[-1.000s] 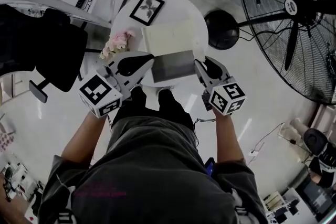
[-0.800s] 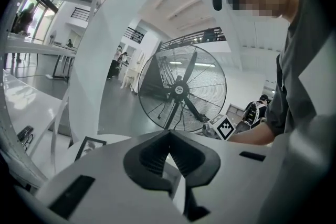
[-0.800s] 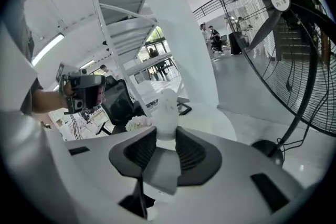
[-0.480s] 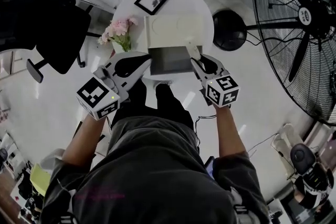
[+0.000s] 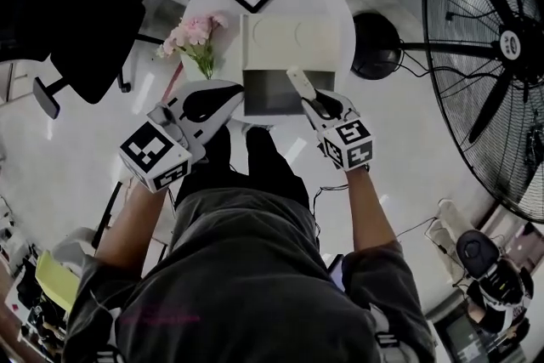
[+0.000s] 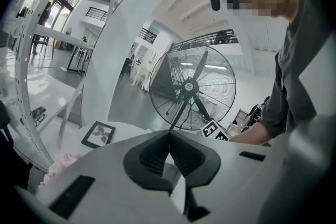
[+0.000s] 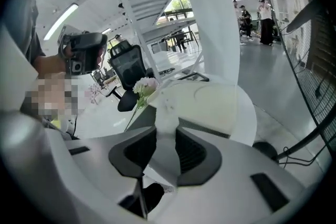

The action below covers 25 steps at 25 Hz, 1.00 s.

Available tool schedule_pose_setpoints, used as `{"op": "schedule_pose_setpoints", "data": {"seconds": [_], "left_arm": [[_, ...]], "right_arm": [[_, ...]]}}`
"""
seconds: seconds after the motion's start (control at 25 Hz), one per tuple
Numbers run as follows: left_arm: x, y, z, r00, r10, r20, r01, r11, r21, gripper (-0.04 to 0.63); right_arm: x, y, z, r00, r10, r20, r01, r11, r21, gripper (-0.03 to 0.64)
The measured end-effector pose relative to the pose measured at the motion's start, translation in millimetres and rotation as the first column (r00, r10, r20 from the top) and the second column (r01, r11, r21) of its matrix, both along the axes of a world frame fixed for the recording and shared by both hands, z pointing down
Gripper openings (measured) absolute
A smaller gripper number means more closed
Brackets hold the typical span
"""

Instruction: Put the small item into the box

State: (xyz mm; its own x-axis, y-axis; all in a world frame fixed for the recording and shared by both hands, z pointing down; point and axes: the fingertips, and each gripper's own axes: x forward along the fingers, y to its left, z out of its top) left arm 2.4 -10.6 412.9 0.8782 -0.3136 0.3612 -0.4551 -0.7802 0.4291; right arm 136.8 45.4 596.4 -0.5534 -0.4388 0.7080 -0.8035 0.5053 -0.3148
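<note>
Small item (image 7: 164,107) can't be identified: white, elongated, near end buried between the pads. It is clamped in the right gripper (image 7: 167,131) over the right part of the open box (image 5: 263,98), long axis pointed far-left. Depth inside the box can't be told. Left gripper (image 6: 169,136) jaws are seen tip to tip, nothing gripped, just beside the box's left edge.

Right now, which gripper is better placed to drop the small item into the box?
Right. The right gripper has its fingers clamped on the small white item, over the grey interior of the open box. The left gripper sits at the box's left edge without the item.
</note>
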Motion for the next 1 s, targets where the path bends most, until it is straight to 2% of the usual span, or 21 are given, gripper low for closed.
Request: {"op": "schedule_pose_setpoints", "data": {"seconds": [0.28,0.56,1.0], "left_arm": [[-14,-2,13,1.000,-0.027,-0.012,0.027,0.999,-0.022,0.015],[-31,-4,27,0.998,-0.068,-0.015,0.067,0.997,-0.042,0.015],[-57,-6,37,0.994,-0.106,-0.013,0.105,0.993,-0.062,0.015]], "right_arm": [[-18,10,30,0.984,-0.147,-0.096,0.143,0.988,-0.054,0.121],[-31,12,58,0.937,-0.294,-0.189,0.279,0.955,-0.106,0.121],[-42,5,90,0.884,-0.377,-0.278,0.338,0.924,-0.179,0.121]]}}
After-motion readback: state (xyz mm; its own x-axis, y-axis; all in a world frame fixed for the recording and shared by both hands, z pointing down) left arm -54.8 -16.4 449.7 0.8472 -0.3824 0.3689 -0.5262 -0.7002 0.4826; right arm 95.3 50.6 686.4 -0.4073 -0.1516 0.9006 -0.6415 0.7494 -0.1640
